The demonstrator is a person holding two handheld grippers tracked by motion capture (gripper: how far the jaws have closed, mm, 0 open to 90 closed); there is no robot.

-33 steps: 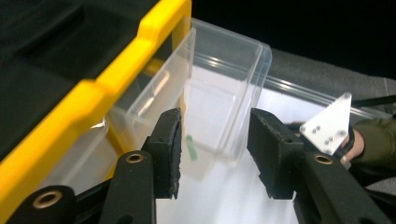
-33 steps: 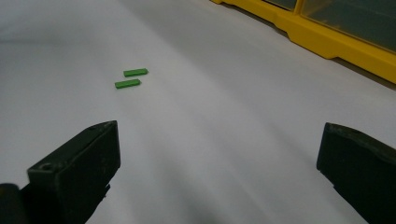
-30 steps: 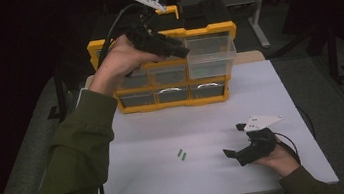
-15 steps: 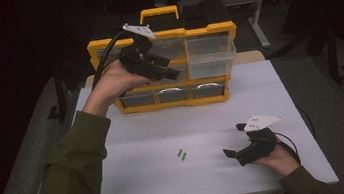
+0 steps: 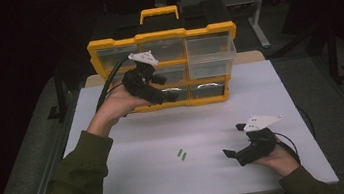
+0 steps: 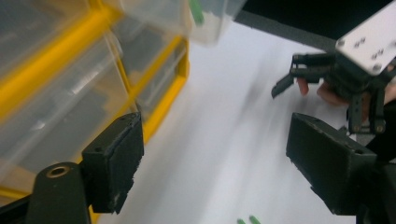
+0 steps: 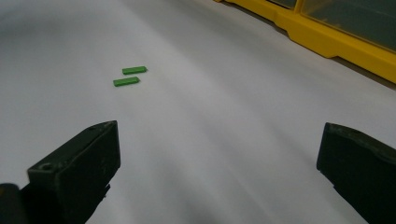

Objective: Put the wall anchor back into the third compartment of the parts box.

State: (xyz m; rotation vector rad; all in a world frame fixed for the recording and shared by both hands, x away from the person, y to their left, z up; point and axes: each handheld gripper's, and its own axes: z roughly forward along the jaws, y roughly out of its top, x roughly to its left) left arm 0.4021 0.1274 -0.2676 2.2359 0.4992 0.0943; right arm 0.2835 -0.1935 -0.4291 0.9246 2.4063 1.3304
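Table white, lit against a dark room. At its far edge we note a yellow organizer with clear drawers, standing upright, handle on top; one upper drawer on the high view's right sticks out past the others, and in the left gripper view a green piece shows inside it. Left gripper held in front of the lower drawers, near the organizer's face, apart from it as far as we can tell. Its jaws have just been opening; we see them wide in the left gripper view, nothing between them, only bare table and the yellow frame at one side. Two green strips lie side by side on the table's near middle, just beside each other, well apart from the organizer. We see them again in the right gripper view, ahead of the jaws and off to that view's left, flat on the surface. Right gripper rests low over the near right part of the table, pointing toward the strips, near them but not touching. Its jaws stand wide, empty, table showing between them. Left gripper view also catches that right gripper farther off, a hand behind it.
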